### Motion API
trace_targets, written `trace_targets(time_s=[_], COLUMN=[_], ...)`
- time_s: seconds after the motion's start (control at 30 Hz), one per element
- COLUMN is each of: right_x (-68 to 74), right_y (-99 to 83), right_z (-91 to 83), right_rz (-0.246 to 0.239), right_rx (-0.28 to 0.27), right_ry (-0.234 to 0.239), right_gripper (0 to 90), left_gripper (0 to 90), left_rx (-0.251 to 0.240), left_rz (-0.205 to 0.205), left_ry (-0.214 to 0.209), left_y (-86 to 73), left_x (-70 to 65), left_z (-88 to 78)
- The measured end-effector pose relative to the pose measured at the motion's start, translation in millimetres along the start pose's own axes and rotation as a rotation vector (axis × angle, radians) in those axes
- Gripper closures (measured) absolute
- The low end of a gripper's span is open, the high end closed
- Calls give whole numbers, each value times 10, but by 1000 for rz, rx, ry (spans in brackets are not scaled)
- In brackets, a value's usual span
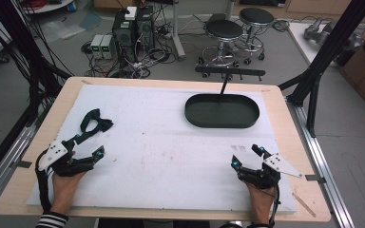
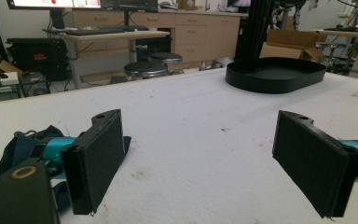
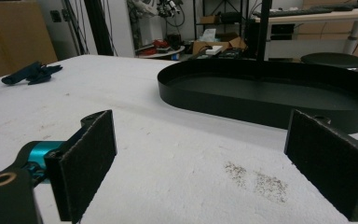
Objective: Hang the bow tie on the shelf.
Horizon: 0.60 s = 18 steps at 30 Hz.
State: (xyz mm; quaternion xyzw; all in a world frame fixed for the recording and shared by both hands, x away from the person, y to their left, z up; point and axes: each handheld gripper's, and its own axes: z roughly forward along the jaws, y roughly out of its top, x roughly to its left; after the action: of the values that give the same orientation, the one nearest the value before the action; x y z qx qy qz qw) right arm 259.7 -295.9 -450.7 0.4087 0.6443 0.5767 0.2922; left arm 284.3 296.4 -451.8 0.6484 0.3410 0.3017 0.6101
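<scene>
— Where are the two grabbers?

— Low on the white mat [image 1: 171, 142], one on each side. The left gripper [image 1: 89, 145] sits at the left with its jaws wide apart, and nothing is between them. The right gripper [image 1: 246, 156] sits at the right, jaws wide apart too, holding nothing.

— What is that dark thing by the left one?

— A dark cloth [image 1: 95, 122], all scrunched up. It lies on the mat just past the left gripper's tips. In the left gripper view the cloth [image 2: 21, 144] peeks out behind the left jaw, so most of it is hidden. In the right gripper view the cloth [image 3: 31, 72] is far off and small — I cannot tell what kind of cloth it is.

— And the black tray?

— The black oval tray [image 1: 222, 110] sits at the far right part of the mat, well away from both grabbers. A thin black pole stands behind it and crosses over its back rim. In the right gripper view the tray [image 3: 261, 100] is cut off at the right edge.

— Can you see the person?

— Just the hands and a stripy sleeve [image 1: 52, 220] at the bottom — the rest is cut off.
</scene>
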Motion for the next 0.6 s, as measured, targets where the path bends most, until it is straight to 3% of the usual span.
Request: trace_targets(time_s=[0.6], right_x=[-4], right_y=[4], right_z=[6], right_rz=[5], right_rx=[5], right_ry=[1], right_gripper=[81], left_gripper=[169], left_rx=[7], left_rz=[2], left_ry=[2], left_y=[3], left_x=[0], left_z=[5])
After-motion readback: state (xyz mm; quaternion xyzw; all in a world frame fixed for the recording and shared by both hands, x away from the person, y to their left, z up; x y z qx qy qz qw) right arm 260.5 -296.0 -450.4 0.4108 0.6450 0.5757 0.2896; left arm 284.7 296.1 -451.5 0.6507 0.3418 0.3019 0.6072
